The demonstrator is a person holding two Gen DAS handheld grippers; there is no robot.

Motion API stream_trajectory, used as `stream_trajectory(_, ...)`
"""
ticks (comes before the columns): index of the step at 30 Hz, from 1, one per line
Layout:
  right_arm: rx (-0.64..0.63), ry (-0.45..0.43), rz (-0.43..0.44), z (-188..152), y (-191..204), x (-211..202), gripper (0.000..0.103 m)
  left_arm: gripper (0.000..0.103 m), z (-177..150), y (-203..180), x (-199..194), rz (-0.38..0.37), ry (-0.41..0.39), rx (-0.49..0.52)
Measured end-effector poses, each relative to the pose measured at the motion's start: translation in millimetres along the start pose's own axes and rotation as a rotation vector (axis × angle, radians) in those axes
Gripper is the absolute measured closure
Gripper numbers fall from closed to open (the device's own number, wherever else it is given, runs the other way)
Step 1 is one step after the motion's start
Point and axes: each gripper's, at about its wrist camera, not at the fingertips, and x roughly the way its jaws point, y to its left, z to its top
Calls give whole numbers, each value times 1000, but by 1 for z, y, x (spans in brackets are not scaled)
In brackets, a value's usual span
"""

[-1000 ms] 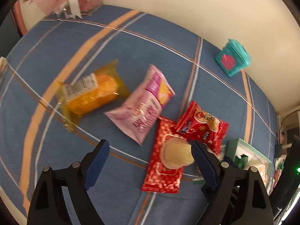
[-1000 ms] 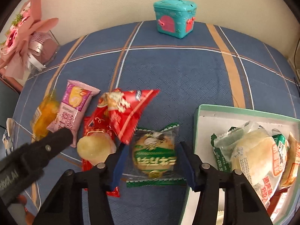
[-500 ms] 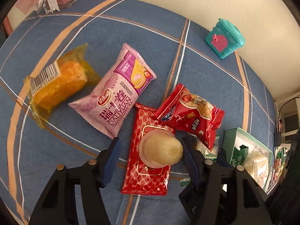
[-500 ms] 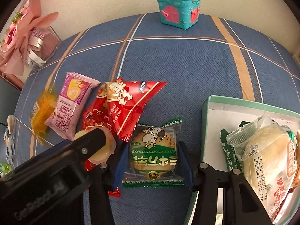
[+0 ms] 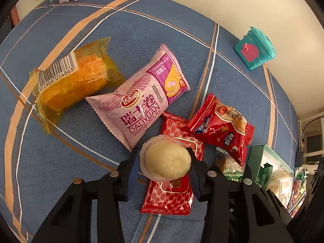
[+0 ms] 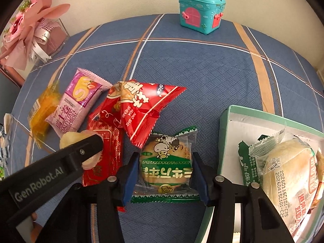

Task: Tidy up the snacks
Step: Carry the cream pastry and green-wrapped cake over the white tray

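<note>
1. The left gripper [image 5: 166,162] is closing on the pale jelly cup [image 5: 167,160]; its pads touch both sides of the cup. A second ago it was spread wide and higher up.
2. The jelly cup sits on top of the flat red packet [image 5: 172,192] on the table [image 5: 60,162], just as before.
3. The right gripper [image 6: 165,170] is closing a little more on the green cookie packet [image 6: 166,166], with a pad on each side. It has hardly moved.
4. Next to the cup lie one puffy red snack bag [image 5: 222,129], one pink Swiss roll packet [image 5: 141,103] and one orange cake in clear wrap [image 5: 75,81]. None of them has moved.
5. That makes six snacks on the blue striped cloth: two red, one pink, one orange, one green, one jelly cup.
6. One green box [image 6: 226,133] stands at the right, just beside the cookie, with a white bun packet [image 6: 289,172] and more packets inside.
7. One teal toy house [image 6: 200,14] stands far back by the wall, and one pink flower bunch [image 6: 30,30] is in the far left corner
</note>
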Motion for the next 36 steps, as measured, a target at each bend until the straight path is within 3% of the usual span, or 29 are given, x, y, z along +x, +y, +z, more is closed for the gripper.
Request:
stream_trajectory(10, 49, 7, 45, 0, -16, -11, 50, 58, -1, -2, -5, 21, -9, 4)
stream_trajectory(21, 55, -43, 65, -8, -21, -48, 50, 58, -12, -6, -31, 48, -50, 17)
stream_trajectory(36, 58, -96, 67, -29, -22, -93, 50, 58, -30, -17, -86, 30, -176, 45)
